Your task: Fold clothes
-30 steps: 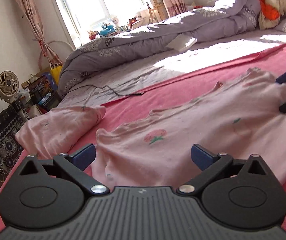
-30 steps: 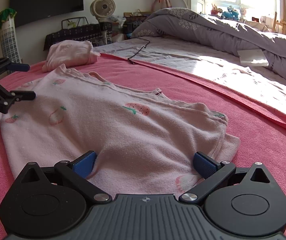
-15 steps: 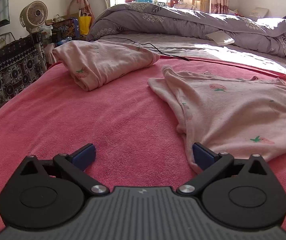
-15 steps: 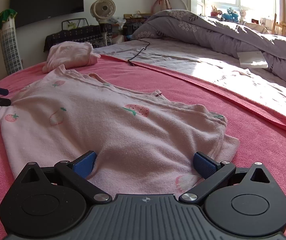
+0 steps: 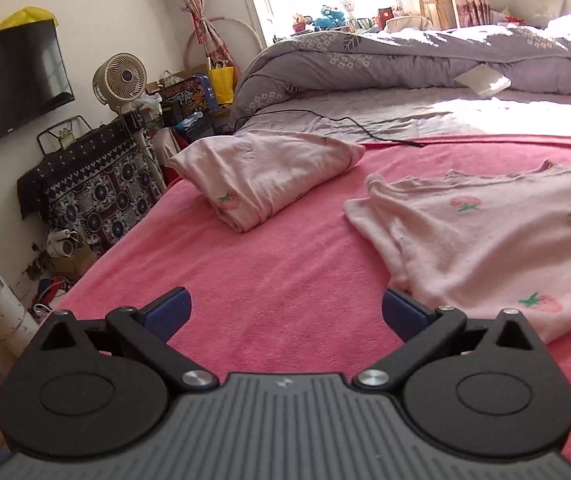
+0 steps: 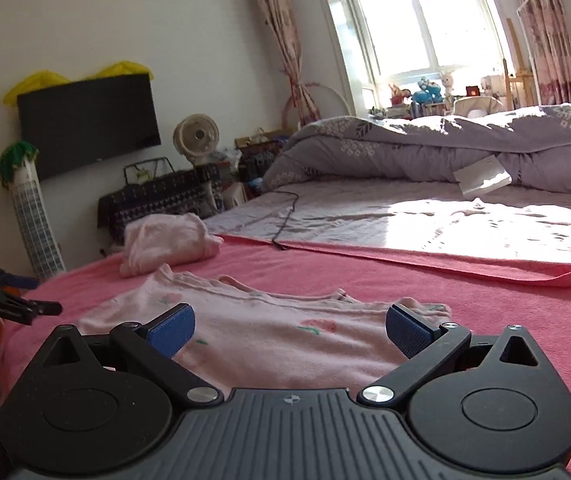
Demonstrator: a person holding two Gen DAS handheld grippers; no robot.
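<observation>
Between the wide-spread blue pads of the left gripper [image 5: 283,312] lies only bare pink terry blanket [image 5: 269,272]; this gripper holds nothing and sits just off the near left corner of the flat pale-pink strawberry-print top [image 5: 485,240], whose hem edge runs beside its right pad. That position reads as a staging spot: low, level with the bed, at the cloth's edge, where a corner could be pinched without disturbing the rest.

The right gripper [image 6: 289,328] is likewise spread wide and empty, raised a little above the same top [image 6: 269,332], which stretches across and beyond both its pads with the neckline on the far side. Seen from here, the left gripper [image 6: 17,308] shows at the far left, beside the garment's other end, so the two tools bracket the top. I judge that this spacing suits a two-corner lift for a first fold, not yet begun.

Farther out from the left gripper, ahead and slightly left, a folded pale-pink strawberry-print bundle [image 5: 269,176] rests well apart from the flat top, probably set aside there as finished work so it stays clear of the folding area. Beyond it a thin black cable [image 5: 325,120] trails over the grey sheet, and a rumpled grey patterned duvet [image 5: 425,60] is heaped at the far side.
</observation>
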